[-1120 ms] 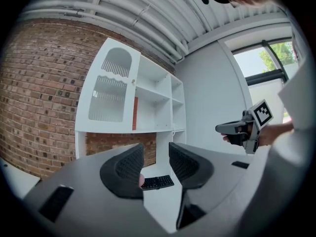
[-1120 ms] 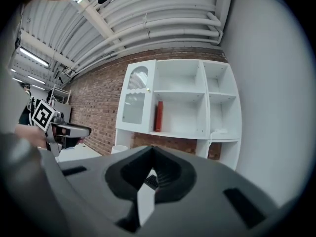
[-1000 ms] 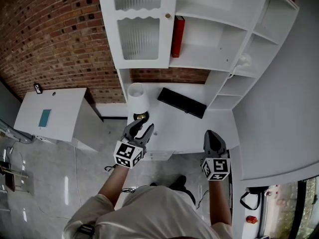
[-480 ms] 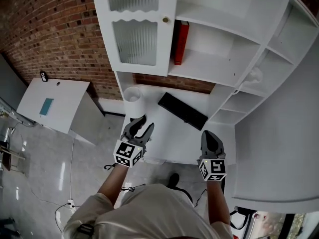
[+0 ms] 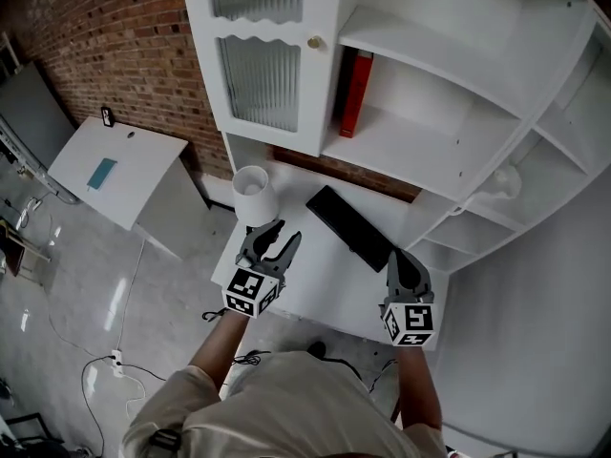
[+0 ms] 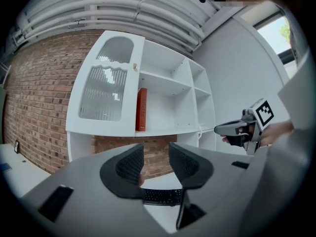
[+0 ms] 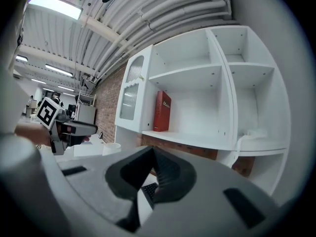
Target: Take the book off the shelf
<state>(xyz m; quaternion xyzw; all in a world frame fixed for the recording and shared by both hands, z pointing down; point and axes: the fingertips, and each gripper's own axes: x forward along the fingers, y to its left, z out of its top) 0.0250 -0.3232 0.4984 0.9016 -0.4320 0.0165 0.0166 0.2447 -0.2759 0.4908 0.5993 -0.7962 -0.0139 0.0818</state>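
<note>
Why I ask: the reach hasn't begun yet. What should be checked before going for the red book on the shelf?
1. Red book stands upright at the left end of its shelf compartment: ok.
2. Left gripper open, nothing between its fingers: ok.
3. Right gripper ready to grasp: not ok, it is shut and empty.
4. Way up to the book free: ok. The keyboard and white cup sit low on the desk.
5. Space for a finger on the book's left side: cannot tell.
</note>
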